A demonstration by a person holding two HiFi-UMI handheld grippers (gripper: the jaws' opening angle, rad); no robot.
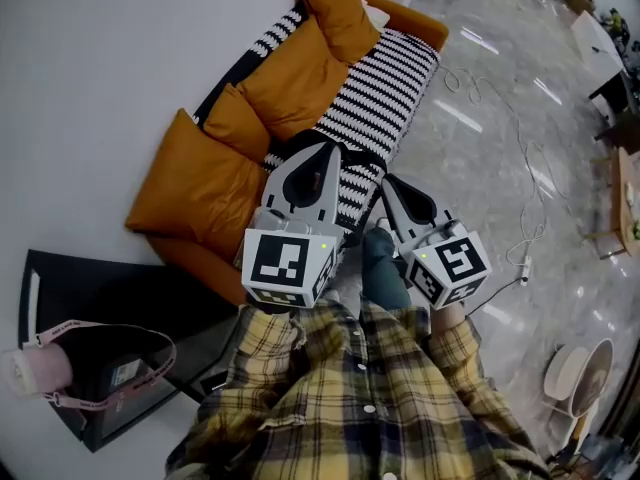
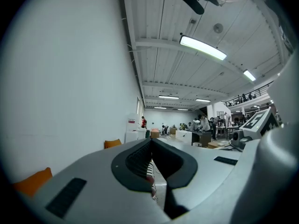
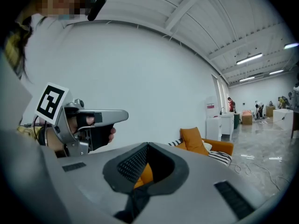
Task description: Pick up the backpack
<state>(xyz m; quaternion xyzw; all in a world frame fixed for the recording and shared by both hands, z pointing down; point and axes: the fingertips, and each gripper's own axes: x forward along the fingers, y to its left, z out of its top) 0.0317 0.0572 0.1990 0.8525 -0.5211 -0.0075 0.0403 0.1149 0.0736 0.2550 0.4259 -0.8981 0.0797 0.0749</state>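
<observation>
Head view: backpack [image 1: 92, 360] lies flat, heading unclear.

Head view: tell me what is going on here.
A person in a yellow plaid shirt holds the left tongs and right tongs out toward an orange sofa with a striped cover. Both tongs are shut and empty. Nothing has been picked up yet. A pink roll with a strap lies on something dark at the lower left.

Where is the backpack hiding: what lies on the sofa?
Orange cushions and a black-and-white striped cover; no backpack shows. The left gripper and right gripper hide part of the sofa.
</observation>
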